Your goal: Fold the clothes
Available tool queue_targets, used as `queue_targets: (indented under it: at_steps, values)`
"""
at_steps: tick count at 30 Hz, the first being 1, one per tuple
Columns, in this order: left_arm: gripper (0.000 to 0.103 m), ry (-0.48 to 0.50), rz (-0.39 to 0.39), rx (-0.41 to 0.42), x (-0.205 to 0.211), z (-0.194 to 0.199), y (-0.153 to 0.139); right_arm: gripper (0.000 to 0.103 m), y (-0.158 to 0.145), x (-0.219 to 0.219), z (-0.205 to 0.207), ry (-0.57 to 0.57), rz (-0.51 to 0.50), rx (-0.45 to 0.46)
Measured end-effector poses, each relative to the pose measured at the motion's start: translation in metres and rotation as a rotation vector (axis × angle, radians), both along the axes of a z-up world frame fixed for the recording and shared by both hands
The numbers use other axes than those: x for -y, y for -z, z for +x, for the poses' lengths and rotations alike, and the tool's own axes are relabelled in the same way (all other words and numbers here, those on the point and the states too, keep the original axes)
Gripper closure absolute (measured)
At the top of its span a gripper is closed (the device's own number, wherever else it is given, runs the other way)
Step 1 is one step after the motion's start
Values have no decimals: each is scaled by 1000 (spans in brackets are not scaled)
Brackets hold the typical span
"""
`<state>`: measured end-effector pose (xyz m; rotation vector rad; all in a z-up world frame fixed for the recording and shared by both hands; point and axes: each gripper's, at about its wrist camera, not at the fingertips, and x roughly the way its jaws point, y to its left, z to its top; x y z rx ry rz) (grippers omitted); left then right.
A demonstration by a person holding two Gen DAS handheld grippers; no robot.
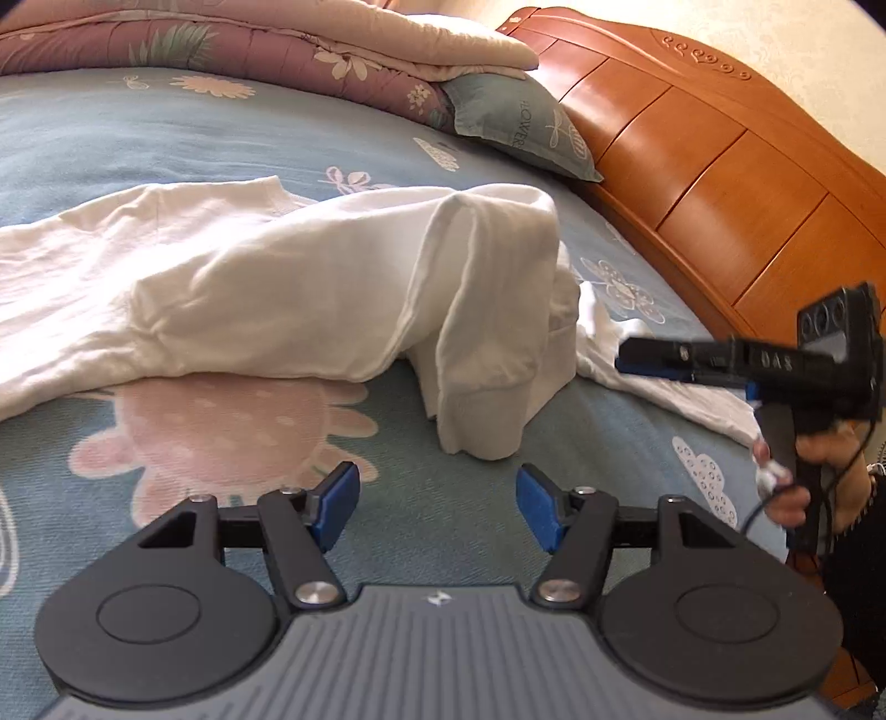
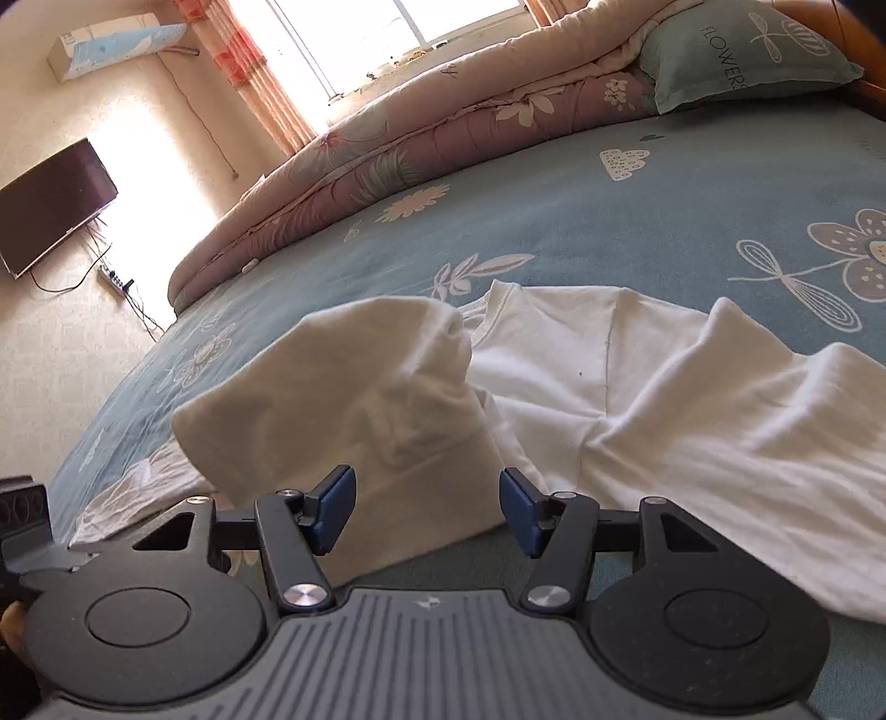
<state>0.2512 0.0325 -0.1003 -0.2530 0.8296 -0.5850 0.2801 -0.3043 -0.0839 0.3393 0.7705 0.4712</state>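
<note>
Two claws are seen, one in each wrist view, and both are spread with nothing pinched between the blue pads. At the bottom centre of the left wrist view the left gripper (image 1: 437, 507) is held over the blue flowered bedsheet (image 1: 221, 138), its pads apart and clear of any cloth. Just above it, at mid-frame, a rumpled white T-shirt (image 1: 266, 288) is spread across the sheet, with one doubled-over fold hanging down toward the claw. At the right edge of that view the right gripper (image 1: 642, 354) is seen side-on, blurred, gripped by a hand (image 1: 825, 476), with its tip over a trailing edge of the shirt.

In the right wrist view the right gripper (image 2: 426, 512) is shown at bottom centre with its jaws wide; a raised fold of the T-shirt (image 2: 637, 387) is seen through the gap between the pads, but no pad is pressed on it. The rest of the garment is spread to the right across the bedsheet (image 2: 554, 221).

Further out, a folded quilt (image 2: 415, 144) and a green pillow (image 2: 742, 50) are lined along the upper part of the frame, and a wooden headboard (image 1: 692, 144) is seen at upper right of the left wrist view
</note>
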Motion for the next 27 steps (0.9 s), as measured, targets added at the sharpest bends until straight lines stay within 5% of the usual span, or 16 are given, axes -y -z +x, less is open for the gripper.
queue_targets:
  at_steps: [5, 10, 16, 20, 27]
  values:
    - [40, 18, -54, 65, 19, 20, 15, 36, 33, 3, -48, -1, -18, -90]
    - [43, -1, -207, 58, 17, 23, 26, 27, 49, 21, -67, 83, 164, -74]
    - [42, 103, -415, 150, 2, -7, 3, 26, 51, 25, -68, 90, 208, -65]
    - [43, 43, -369, 99, 5, 6, 16, 22, 52, 22, -68, 95, 210, -56]
    - [53, -44, -412, 21, 11, 16, 40, 19, 52, 15, -70, 73, 167, -29]
